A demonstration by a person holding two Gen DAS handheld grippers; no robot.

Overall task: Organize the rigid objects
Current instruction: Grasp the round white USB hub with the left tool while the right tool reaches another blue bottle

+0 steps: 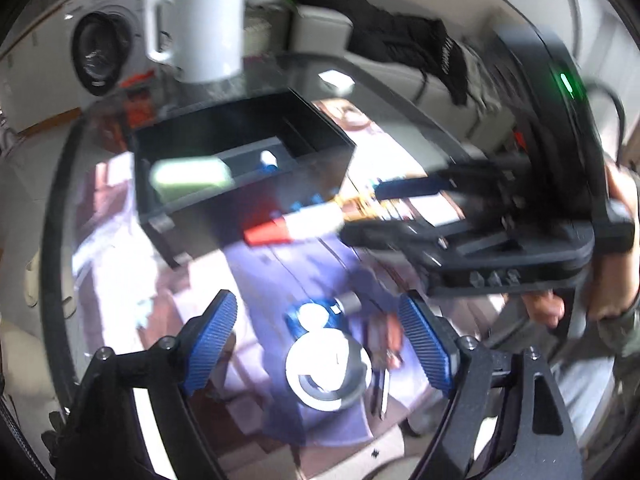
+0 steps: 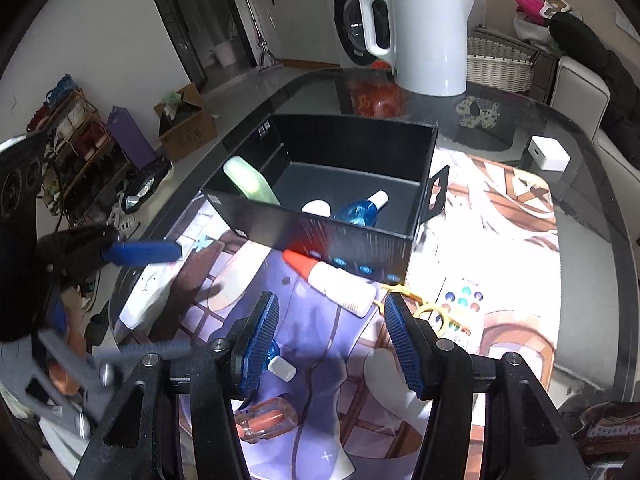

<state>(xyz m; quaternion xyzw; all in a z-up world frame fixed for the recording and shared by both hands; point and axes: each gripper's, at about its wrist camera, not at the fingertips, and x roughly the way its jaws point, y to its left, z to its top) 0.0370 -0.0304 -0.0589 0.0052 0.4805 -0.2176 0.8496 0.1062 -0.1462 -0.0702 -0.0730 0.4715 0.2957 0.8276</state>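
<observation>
A black open box (image 2: 348, 236) stands on the printed mat and holds a green bottle (image 2: 248, 180), a white piece (image 2: 318, 208) and a blue bottle (image 2: 360, 212). Just before its front wall lies a white bottle with a red cap (image 2: 332, 284). My right gripper (image 2: 332, 344) stands open right behind that bottle, and its pads are not touching it. My left gripper (image 1: 318, 344) is open wide above a blurred round silver object (image 1: 324, 368) and a small blue item (image 1: 316, 316). In the left wrist view the box (image 1: 240, 168) is blurred, with the right gripper (image 1: 364, 210) beside it.
A white kettle (image 2: 424, 36) stands at the far edge of the glass table (image 2: 592, 216). A white cube (image 2: 548, 154), a yellow ring tool (image 2: 428, 312), a dotted card (image 2: 464, 308), a small blue bottle (image 2: 276, 364) and a clear orange bottle (image 2: 264, 420) lie around.
</observation>
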